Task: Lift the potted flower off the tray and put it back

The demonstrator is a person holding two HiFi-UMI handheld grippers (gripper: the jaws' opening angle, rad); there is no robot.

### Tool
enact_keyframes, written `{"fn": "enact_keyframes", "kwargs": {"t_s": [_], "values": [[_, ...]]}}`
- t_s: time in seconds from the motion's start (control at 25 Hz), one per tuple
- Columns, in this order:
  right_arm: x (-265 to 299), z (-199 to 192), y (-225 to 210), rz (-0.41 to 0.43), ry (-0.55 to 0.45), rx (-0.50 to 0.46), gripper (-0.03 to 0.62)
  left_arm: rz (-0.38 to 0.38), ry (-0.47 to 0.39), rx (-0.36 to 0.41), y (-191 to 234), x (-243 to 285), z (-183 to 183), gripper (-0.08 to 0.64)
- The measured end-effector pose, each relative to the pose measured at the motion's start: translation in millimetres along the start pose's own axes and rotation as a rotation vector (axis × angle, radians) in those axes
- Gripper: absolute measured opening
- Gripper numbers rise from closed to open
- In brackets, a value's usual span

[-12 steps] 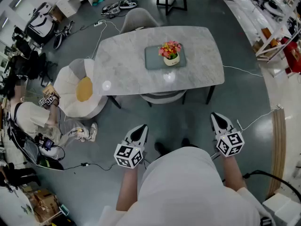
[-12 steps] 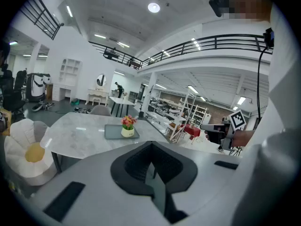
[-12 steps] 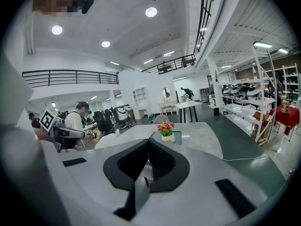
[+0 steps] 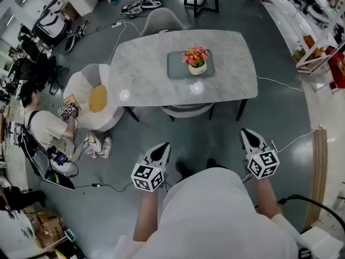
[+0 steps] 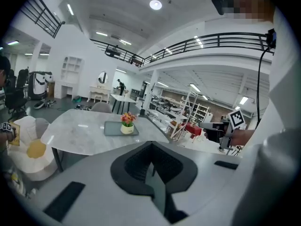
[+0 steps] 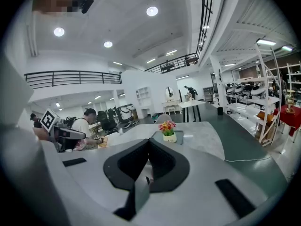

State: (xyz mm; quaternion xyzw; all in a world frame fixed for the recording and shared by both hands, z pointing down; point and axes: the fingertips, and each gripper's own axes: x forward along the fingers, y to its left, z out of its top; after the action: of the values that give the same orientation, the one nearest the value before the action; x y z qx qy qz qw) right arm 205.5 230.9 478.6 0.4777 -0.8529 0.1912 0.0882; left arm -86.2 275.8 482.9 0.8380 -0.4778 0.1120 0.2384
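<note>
Well beyond right gripper, potted flower.

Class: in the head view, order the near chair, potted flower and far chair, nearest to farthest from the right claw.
1. Near chair, tucked under the table's front edge.
2. Potted flower, on the tray.
3. Far chair, behind the table.

Low in the frame, the person wears a white short-sleeved T-shirt and dark shoes. The left gripper and right gripper are pale grey, each bearing a black-and-white marker cube.
</note>
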Motion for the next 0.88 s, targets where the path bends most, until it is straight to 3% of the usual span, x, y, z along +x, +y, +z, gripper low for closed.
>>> {"fn": "enact_keyframes", "kwargs": {"t_s": [0.44,0.64,0.8,0.88], "values": [[-19,-7,-34,0.048,0.037,0.002,0.017,0.046,-0.018,-0.005,-30,16,-3,0.009],[-30,-6,-55,0.076,0.038,-0.005,0.018,0.093,0.051,0.099,-56,29,-10,0.009],[-33,-6,-66,0.103,0.026,0.004,0.018,0.055,-0.018,-0.039,-68,30,-5,0.009],[-33,-5,-68,0.116,0.013,0.012,0.018,0.061,-0.031,-0.064,-67,30,-5,0.009]]}}
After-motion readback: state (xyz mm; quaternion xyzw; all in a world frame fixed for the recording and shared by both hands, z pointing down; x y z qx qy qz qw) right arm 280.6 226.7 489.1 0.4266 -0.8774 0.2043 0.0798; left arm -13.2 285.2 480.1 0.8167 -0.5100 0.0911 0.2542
